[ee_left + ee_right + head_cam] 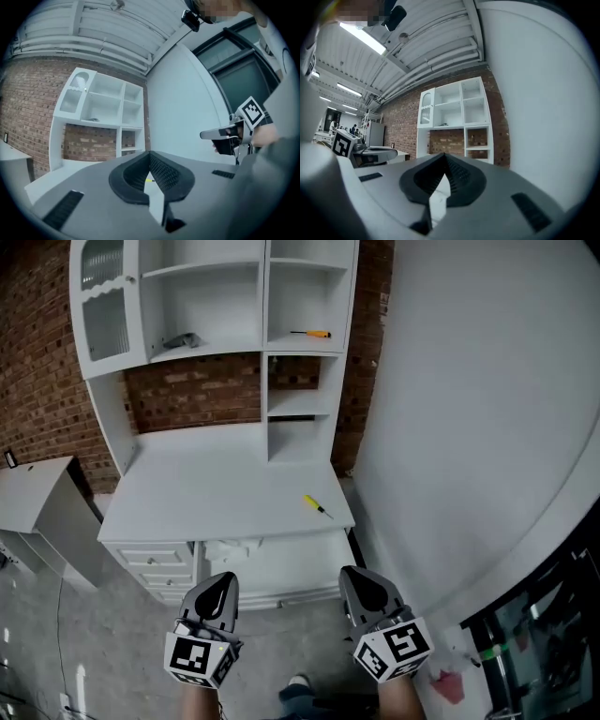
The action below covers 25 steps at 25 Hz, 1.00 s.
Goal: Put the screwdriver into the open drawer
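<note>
Facing a white cabinet (263, 296) set against a brick wall (187, 390), the person is holding both tools low and level, side by side in front of it. The left hand-held gripper (221, 585) is clenched with nothing in it, its jaws meeting at the tips. The right hand-held gripper (368, 589) is clenched and empty in the same way. The screwdriver (317, 506), yellow-handled, is lying on the tabletop (206, 488) near its front right corner, apart from both tools. Just beneath that front edge the drawer (291, 568) is standing open. A second screwdriver (312, 334) with an orange handle is resting on an upper shelf (300, 345) at the right of the cabinet.
</note>
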Tool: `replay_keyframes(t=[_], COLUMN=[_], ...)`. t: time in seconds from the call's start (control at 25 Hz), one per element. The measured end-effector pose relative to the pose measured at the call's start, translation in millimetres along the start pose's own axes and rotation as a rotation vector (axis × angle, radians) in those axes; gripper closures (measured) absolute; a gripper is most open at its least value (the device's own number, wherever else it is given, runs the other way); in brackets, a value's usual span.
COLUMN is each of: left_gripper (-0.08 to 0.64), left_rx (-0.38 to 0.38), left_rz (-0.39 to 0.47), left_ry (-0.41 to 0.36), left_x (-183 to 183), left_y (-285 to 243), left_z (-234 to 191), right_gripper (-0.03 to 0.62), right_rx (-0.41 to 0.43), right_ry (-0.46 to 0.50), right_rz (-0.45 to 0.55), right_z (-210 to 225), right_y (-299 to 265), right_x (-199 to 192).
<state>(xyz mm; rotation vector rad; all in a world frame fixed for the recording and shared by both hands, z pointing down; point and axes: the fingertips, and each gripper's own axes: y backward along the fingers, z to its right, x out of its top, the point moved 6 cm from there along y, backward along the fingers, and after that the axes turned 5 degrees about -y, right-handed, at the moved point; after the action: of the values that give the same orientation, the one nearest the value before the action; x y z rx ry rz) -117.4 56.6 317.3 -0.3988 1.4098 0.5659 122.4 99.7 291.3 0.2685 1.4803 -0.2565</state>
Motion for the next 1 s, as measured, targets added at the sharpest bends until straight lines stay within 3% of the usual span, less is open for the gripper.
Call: replay_keyframes(t=[0.2,0.56,0.6,0.76,1.0], left_gripper=[0.548,0.548,0.548,0.548,0.548], left_rx=[0.064,0.064,0.059,0.041,0.029], left_rz=[-0.017,-0.092,-0.099,-0.104,-0.139], left_ry=[0.03,0.074,0.073,0.062,0.07], left_x=[-11,-43,-48,-62,-82], left_y=[-62,-122,-130,-167,-221], left_z=[-12,-30,-33,-52,-88], right_gripper=[0.582,0.581,0.575,0.433,0.436], right_rx=[-0.016,-0.012,-0.015,0.002,0.029], right_ry=[0.033,0.017,0.011,-0.016,0.026], right_rz=[-0.041,-0.122,-0.138,-0.203,-0.311], right_z=[51,96,103,125,160], right_y=[-45,-109,-117,-156,-233], right_x=[-4,-33,-38,-56,-82])
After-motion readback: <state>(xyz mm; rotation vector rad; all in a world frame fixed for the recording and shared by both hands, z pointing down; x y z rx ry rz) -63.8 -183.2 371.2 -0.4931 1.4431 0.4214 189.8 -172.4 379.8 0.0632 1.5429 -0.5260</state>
